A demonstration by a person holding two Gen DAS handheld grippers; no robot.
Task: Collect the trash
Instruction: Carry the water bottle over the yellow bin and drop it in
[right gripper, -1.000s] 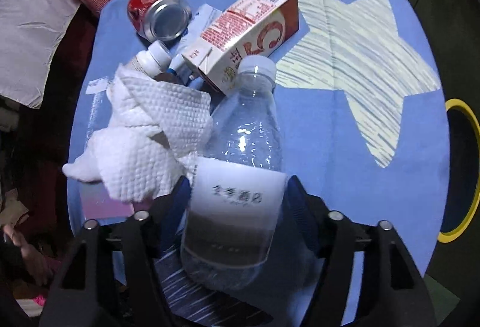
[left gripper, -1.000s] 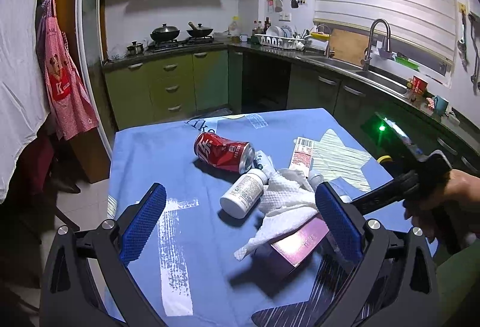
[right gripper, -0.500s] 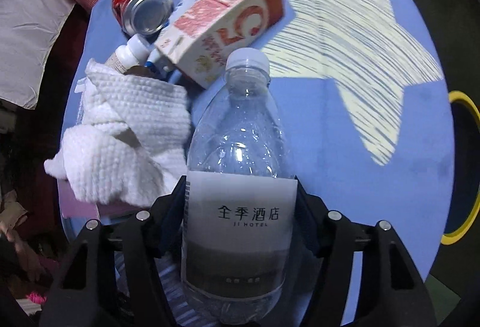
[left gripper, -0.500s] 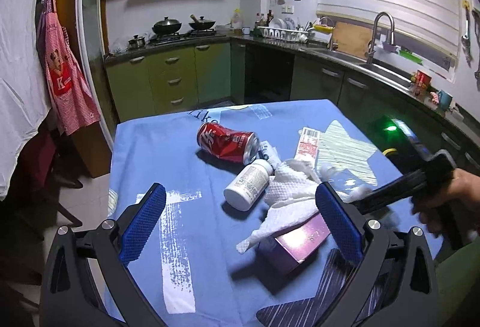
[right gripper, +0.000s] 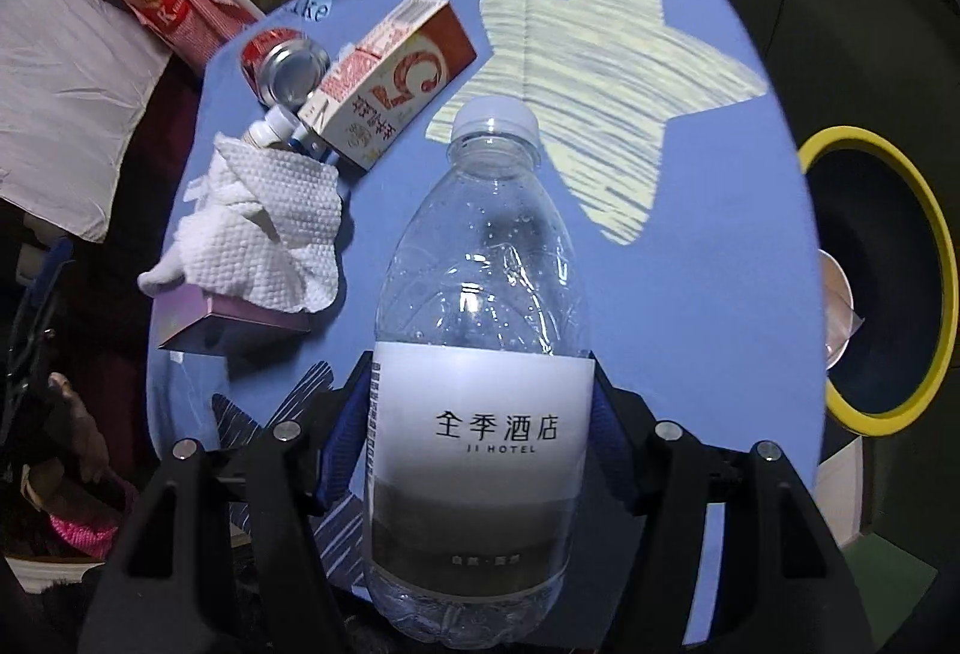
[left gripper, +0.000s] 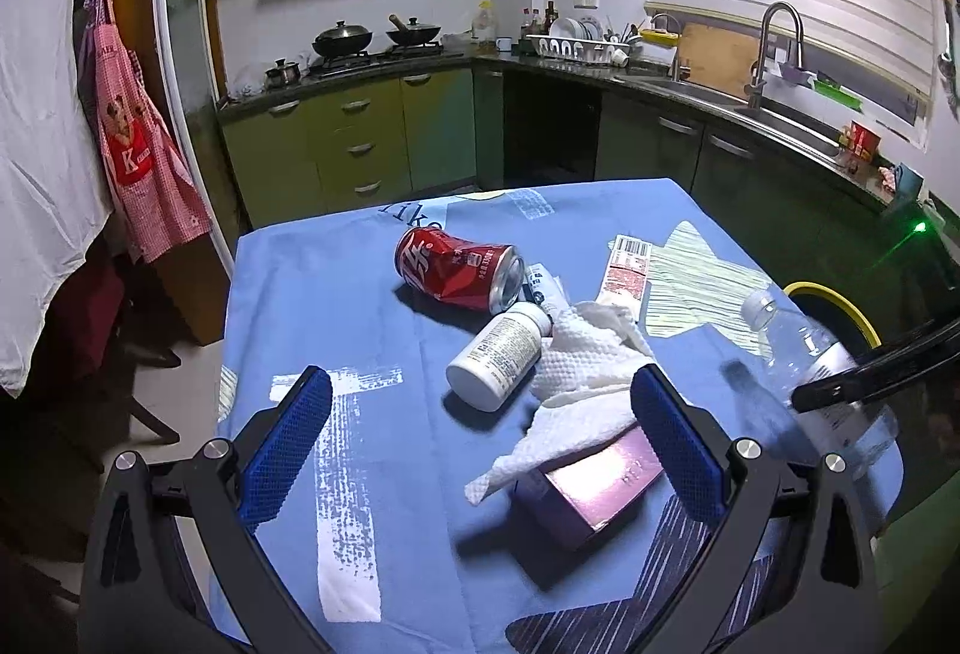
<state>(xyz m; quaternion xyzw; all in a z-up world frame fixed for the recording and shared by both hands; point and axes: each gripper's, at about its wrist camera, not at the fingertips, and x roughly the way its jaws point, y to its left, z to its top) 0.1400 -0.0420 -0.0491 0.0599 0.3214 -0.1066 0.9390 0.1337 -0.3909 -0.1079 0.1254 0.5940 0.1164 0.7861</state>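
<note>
From your left wrist camera, your left gripper [left gripper: 480, 432] hangs tilted down over the near part of the blue tablecloth [left gripper: 336, 306], its blue pads spread wide with nothing between them. Ahead lie a dented red can [left gripper: 459, 275], a white pill bottle [left gripper: 501, 354], a crumpled paper towel [left gripper: 585, 372] draped over a pink box [left gripper: 594, 486], and a flattened carton [left gripper: 627, 270]. At the right edge, your right gripper's black finger [left gripper: 876, 375] crosses a clear plastic bottle [left gripper: 804, 348], blurred, in front of the yellow-rimmed bin [left gripper: 840, 303].

From your right wrist camera, your right gripper [right gripper: 480, 444] points steeply down, and its blue pads press both sides of the bottle's [right gripper: 480, 294] white label. The bottle is clear, white-capped, with droplets inside, cap pointing away from you. It sits over the cloth's right part, beside the bin's [right gripper: 936, 234] opening, where something pale lies. The carton [right gripper: 390, 78], can [right gripper: 288, 66], towel [right gripper: 264, 228] and box [right gripper: 228, 321] sit to the left.
</note>
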